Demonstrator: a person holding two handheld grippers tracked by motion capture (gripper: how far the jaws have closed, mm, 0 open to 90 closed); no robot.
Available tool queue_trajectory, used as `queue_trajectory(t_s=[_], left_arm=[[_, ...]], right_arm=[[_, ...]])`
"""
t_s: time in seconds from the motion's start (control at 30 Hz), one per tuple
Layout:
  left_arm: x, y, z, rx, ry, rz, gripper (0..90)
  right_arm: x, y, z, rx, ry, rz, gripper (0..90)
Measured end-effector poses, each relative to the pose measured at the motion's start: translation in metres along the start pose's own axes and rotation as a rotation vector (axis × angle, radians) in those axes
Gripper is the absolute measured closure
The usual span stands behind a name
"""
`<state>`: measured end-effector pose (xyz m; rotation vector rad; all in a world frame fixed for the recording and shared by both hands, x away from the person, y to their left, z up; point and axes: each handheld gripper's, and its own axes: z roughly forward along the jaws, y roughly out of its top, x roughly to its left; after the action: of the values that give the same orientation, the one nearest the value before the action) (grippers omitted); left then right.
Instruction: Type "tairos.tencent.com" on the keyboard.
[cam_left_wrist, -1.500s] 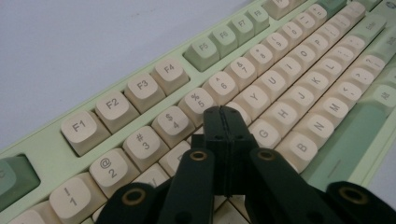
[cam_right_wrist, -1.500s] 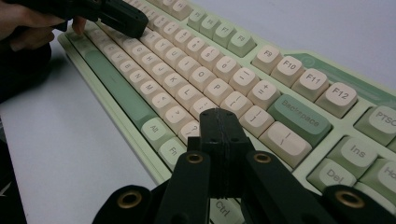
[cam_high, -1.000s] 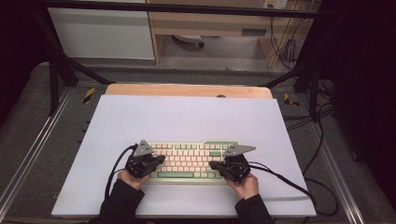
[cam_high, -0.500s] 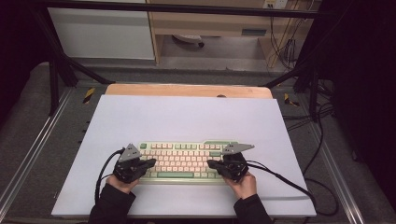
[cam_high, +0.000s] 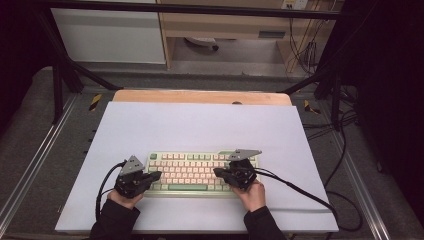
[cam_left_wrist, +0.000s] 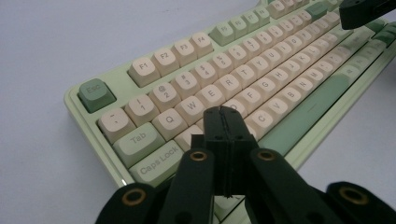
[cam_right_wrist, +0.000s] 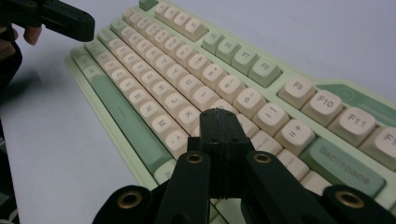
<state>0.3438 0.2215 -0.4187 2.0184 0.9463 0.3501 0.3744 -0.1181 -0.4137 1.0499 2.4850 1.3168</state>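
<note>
Keyboard sits flat on the white sheet covering the counter, toward the near edge, long side parallel to it. Pale green case, cream keys, green spacebar and modifiers. Left hand-held gripper is at the keyboard's left end, jaws pressed together, nothing between them; in the left gripper view its tip hangs over the home row just right of Caps Lock, can't tell if it touches a key. Right hand-held gripper is over the right half of the keys, jaws also pressed together and empty; in the right gripper view its tip sits over the keys left of Backspace, contact unclear. Both tips point inward toward each other, well apart. Each one's cable trails back across the sheet. Wood edge of the counter shows beyond the sheet's far side.
</note>
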Motion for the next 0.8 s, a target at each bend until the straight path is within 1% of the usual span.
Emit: queue_trajectory(t_s=[0.13,0.23,0.27,0.33,0.43,0.53,0.67,0.8], left_arm=[[0.000,0.000,-0.001,0.000,-0.001,0.001,90.0],[0.000,0.000,0.000,-0.001,-0.002,-0.001,90.0],[0.001,0.000,0.000,0.000,-0.002,0.000,90.0],[0.001,0.000,0.000,0.000,-0.002,-0.001,90.0],[0.001,0.000,0.000,0.001,-0.002,-0.001,90.0],[0.001,0.000,0.000,0.002,-0.002,-0.002,90.0],[0.001,0.000,0.001,0.003,-0.002,0.001,90.0],[0.001,0.000,0.001,0.004,-0.003,0.003,90.0]], right_arm=[[0.004,0.008,0.009,0.002,0.001,-0.011,90.0],[0.006,0.013,0.016,0.017,-0.011,-0.026,90.0],[0.006,0.014,0.018,0.019,-0.006,-0.022,90.0],[0.007,0.016,0.022,0.024,-0.012,-0.019,90.0],[0.005,0.017,0.028,0.033,-0.014,-0.026,90.0],[0.003,0.016,0.032,0.037,-0.026,-0.020,90.0],[0.002,0.015,0.036,0.046,-0.031,-0.012,90.0],[0.000,0.014,0.038,0.057,-0.034,-0.017,90.0]])
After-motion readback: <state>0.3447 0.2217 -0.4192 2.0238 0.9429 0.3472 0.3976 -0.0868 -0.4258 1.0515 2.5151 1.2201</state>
